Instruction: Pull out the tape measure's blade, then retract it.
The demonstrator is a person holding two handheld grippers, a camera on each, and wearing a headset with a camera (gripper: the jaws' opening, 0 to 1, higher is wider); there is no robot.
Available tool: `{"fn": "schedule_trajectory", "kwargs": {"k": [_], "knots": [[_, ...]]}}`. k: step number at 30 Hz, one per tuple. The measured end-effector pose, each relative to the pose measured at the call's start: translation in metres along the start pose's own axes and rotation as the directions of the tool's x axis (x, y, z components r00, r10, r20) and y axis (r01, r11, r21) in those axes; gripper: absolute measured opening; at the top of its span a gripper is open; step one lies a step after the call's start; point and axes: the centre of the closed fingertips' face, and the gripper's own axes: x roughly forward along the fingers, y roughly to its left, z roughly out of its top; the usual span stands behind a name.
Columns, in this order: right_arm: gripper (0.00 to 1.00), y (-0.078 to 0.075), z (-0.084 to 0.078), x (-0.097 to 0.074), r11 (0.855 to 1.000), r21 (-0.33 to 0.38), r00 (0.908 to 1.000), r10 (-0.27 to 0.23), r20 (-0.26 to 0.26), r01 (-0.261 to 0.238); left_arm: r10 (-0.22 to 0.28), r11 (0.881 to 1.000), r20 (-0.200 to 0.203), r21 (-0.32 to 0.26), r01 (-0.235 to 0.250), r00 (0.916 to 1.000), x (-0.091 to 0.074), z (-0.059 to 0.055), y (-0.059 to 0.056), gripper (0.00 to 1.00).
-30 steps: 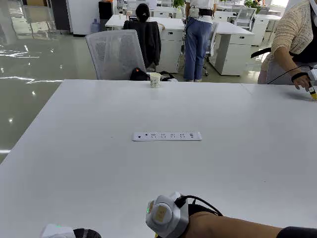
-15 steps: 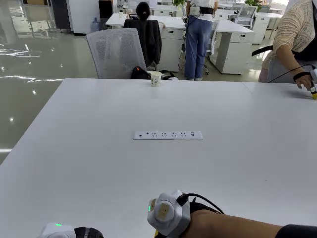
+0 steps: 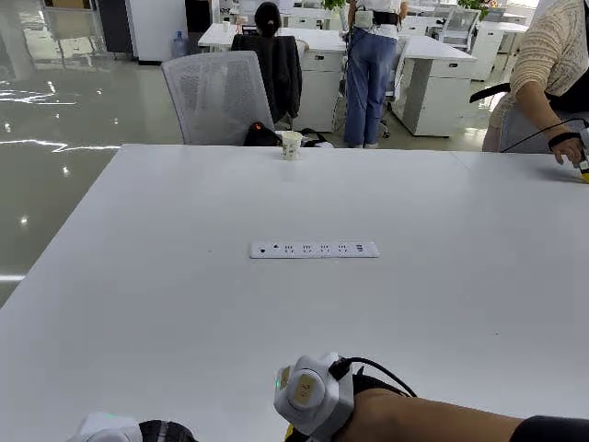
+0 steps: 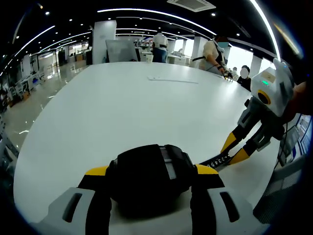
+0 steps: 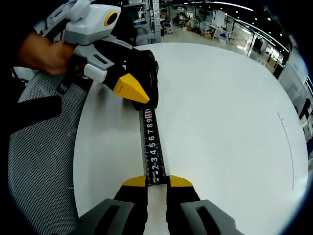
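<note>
Right gripper view: blade (image 5: 150, 142) straight ahead, from right gripper (image 5: 157, 180) to tape-measure case (image 5: 149, 68).

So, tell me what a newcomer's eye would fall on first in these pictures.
First is the right hand-held gripper, pinching the tape measure's blade. The numbered blade stretches over the white table to the black case, which is clamped in the left hand-held gripper. In the head view, a white power strip lies mid-table, with a paper cup at the far edge.
</note>
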Motion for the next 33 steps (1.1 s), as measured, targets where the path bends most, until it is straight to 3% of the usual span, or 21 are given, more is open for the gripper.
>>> {"fn": "schedule_trajectory", "kwargs": {"k": [11, 33], "knots": [[0.1, 0.0, 0.003, 0.001, 1.0, 0.01, 0.9991, 0.01, 0.041, -0.01, -0.003, 1.0, -0.001, -0.005, 0.003, 1.0, 0.0, -0.001, 0.0, 0.6], [0.1, 0.0, 0.011, 0.005, 1.0, 0.016, 0.9979, 0.021, 0.061, -0.022, -0.008, 1.0, -0.005, -0.012, 0.008, 0.9999, 0.0, 0.0, -0.001, 0.6]]}}
